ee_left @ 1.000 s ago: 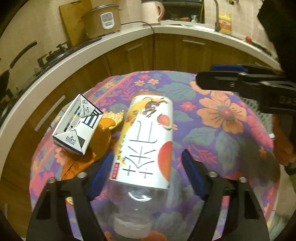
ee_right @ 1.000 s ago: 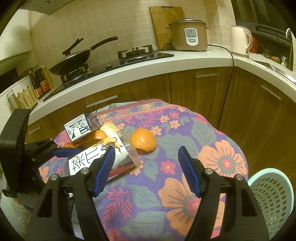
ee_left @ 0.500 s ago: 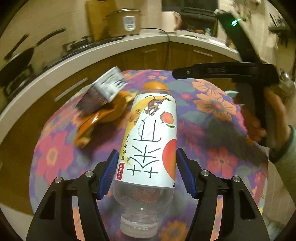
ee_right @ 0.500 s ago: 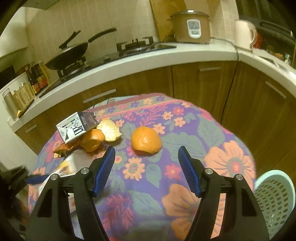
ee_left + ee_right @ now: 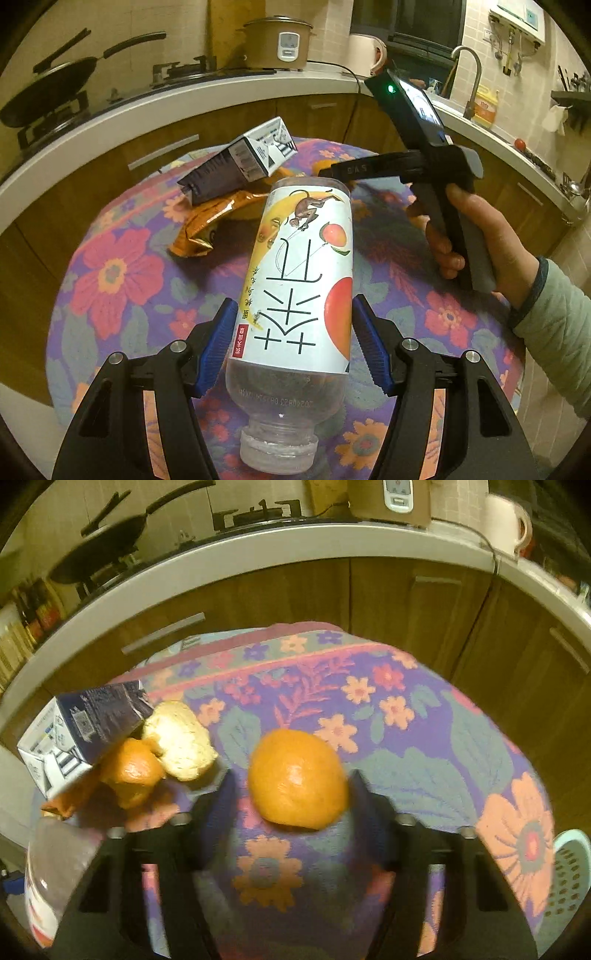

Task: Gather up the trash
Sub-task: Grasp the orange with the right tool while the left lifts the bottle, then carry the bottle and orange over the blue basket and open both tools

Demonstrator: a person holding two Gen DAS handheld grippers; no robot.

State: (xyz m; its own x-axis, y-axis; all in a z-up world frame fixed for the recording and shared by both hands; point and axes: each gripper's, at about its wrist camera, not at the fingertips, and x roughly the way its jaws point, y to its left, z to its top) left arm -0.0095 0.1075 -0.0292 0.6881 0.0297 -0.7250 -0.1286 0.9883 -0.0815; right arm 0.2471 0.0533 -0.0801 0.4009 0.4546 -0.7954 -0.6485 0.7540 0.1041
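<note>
L tongs clamp bottle mid-body, cap toward me, lifted clear of table so it's ready to bin. R tongs closing round peel, pads at both sides, not yet gripping. Basket at table's right edge, prob. trash target.

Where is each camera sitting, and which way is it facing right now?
Left wrist: on the left gripper, looking down along its jaws at the bottle they clamp; the person's right hand shows.
Right wrist: on the right gripper, angled down at the orange peel dome between its closing jaws.
Shared: the floral tablecloth, carton, kitchen counter.
</note>
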